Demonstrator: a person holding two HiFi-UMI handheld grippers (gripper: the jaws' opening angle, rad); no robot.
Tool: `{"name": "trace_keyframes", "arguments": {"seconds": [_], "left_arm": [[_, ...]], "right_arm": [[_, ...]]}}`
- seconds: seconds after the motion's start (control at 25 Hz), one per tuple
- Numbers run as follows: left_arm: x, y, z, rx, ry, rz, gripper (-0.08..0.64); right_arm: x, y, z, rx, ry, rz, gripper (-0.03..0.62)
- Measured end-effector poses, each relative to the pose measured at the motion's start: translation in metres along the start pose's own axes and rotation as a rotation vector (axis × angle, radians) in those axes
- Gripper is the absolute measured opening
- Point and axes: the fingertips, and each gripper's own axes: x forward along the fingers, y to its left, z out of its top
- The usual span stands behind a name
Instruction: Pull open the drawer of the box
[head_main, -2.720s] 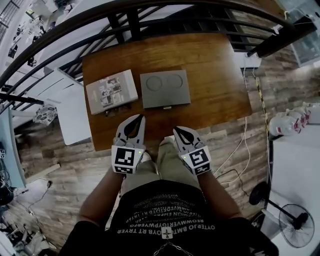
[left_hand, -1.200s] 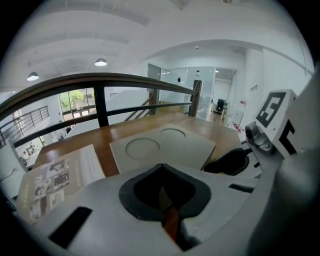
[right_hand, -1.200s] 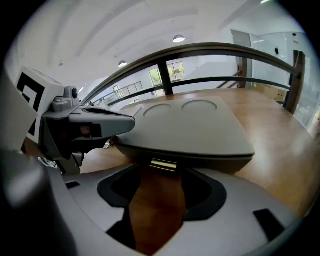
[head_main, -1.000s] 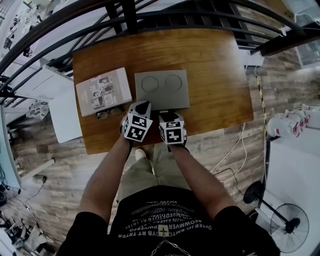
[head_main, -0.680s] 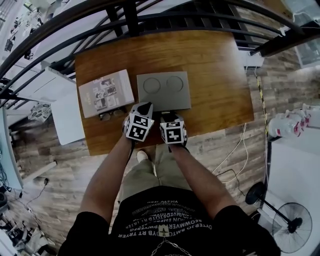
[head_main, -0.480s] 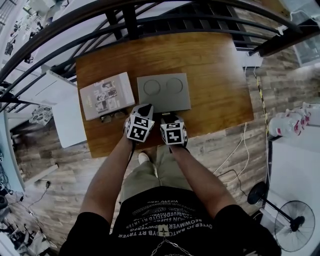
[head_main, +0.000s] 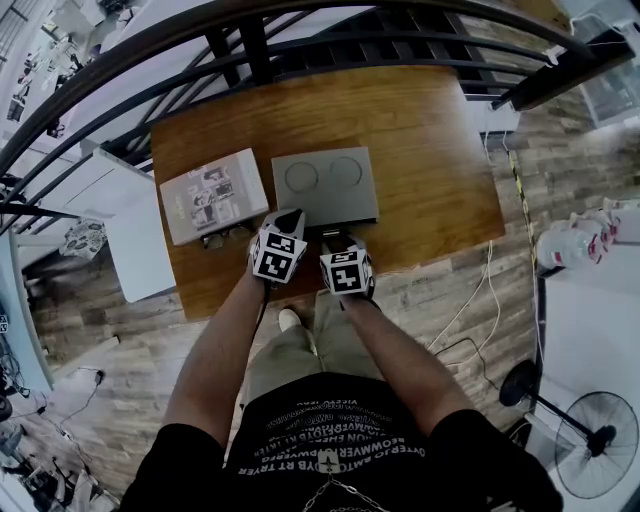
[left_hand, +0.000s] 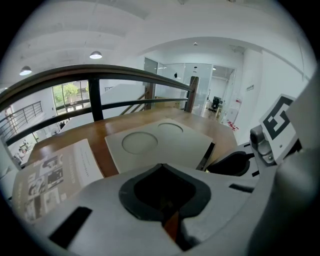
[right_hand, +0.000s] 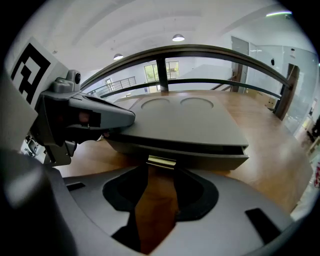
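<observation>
1. Right gripper (right_hand: 161, 167) first: its two jaws are pinched onto the small brass-coloured metal handle (right_hand: 161, 161), one tip on each end of it, with bare wood showing through the slot behind the tips.
2. That handle sits right at the jaw tips, in the middle of the grey drawer front (right_hand: 210, 161), the low band along the near side of the flat grey box with two round recesses on top (right_hand: 185, 122). A dark seam runs between the drawer and the lid above it.
3. Left gripper (left_hand: 161, 166): jaws together, nothing between them. Its tip lies over the box's (left_hand: 155, 142) near-left corner and looks like it's touching the top.
4. From the head view the right gripper (head_main: 335, 240) and the left gripper (head_main: 288, 215) are side by side at the box's (head_main: 325, 185) near edge.
5. Off to the left gripper's left is a pale printed booklet (head_main: 212, 195), with dark-framed glasses (head_main: 222, 238) just beside its near edge.
6. It's all on a brown wooden table (head_main: 430, 150).
</observation>
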Motion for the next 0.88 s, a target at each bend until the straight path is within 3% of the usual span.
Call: {"name": "trace_keyframes", "arguments": {"seconds": [0.88], "left_arm": [[0.0,0.001,0.001,0.03,-0.016,0.023,0.0]], "right_arm": [[-0.024,0.012,-0.029,-0.003,0.01,-0.009,0.161]]}}
